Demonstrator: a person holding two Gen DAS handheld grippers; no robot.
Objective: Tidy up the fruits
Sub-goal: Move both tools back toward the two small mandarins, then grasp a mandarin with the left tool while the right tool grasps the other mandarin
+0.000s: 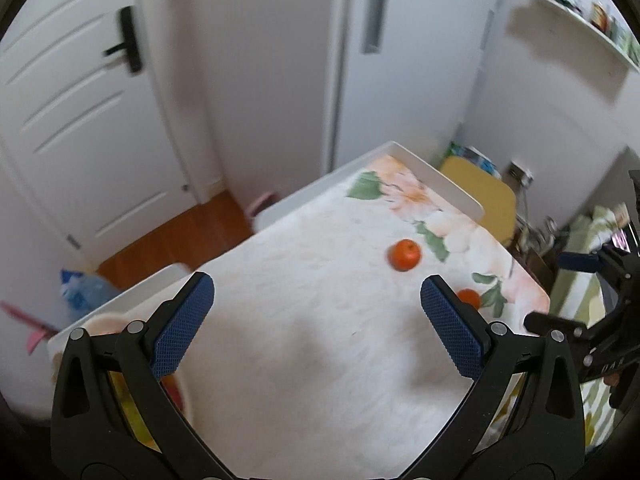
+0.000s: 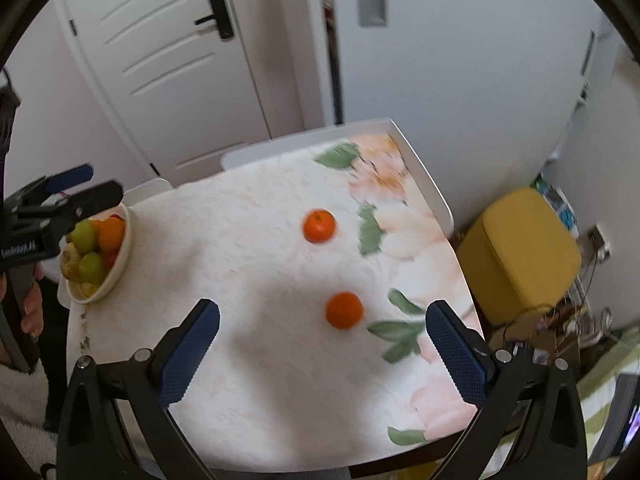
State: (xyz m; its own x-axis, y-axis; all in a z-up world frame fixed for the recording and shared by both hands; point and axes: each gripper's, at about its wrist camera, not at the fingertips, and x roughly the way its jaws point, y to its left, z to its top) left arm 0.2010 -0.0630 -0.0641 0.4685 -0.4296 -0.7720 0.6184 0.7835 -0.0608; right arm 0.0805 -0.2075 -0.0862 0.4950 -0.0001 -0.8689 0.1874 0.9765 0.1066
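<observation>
Two oranges loose on the table, bowl at the left edge, both grippers empty.

We see the near orange [image 2: 344,310] and the far orange [image 2: 319,226] well apart on the floral tablecloth [image 2: 260,280], right of centre; the fruit bowl [image 2: 120,256] sits at the left edge, already holding green and orange fruit. We judge the oranges light, firm, round and prone to roll, so we'd pinch across the widest part, gently. Right gripper [image 2: 322,354] has jaws spread wide, touching nothing, above the near orange. Left gripper [image 1: 316,324] likewise spread wide, holding nothing, with the bowl just below its left finger.
</observation>
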